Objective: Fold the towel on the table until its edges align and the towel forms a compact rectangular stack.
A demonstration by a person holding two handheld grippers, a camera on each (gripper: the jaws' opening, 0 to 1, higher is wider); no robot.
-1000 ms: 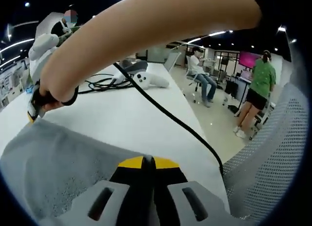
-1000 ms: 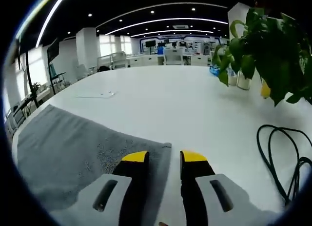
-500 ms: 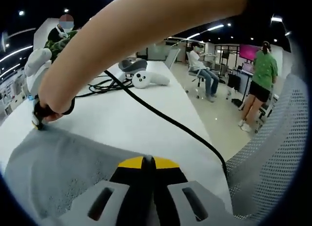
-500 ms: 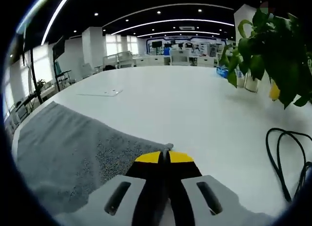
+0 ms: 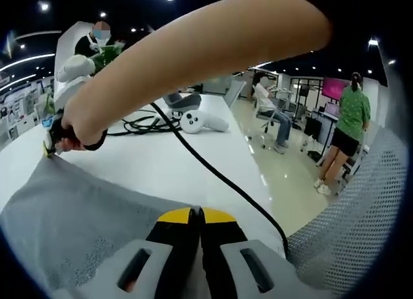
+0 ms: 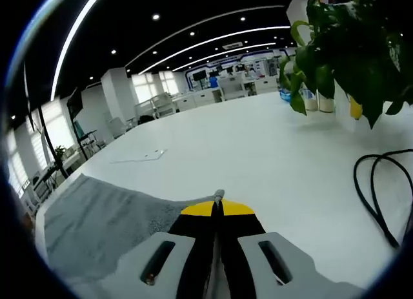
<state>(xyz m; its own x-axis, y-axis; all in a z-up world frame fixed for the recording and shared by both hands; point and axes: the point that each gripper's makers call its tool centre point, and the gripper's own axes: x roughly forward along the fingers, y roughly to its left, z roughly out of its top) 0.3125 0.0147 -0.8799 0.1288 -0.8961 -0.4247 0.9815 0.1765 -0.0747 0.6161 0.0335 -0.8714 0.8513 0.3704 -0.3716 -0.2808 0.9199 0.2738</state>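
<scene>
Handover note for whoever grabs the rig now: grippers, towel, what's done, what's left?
Left gripper: shut on a near corner of the grey towel.
Right gripper: shut on another towel corner; in the left gripper view it is at.
Towel: spread on the white table, both pinched corners slightly raised.
Done: both corners gripped.
Left: no fold is visible yet. Carry the corners across, align the edges, repeat to a compact rectangle. Mind the black cable beside the towel.
</scene>
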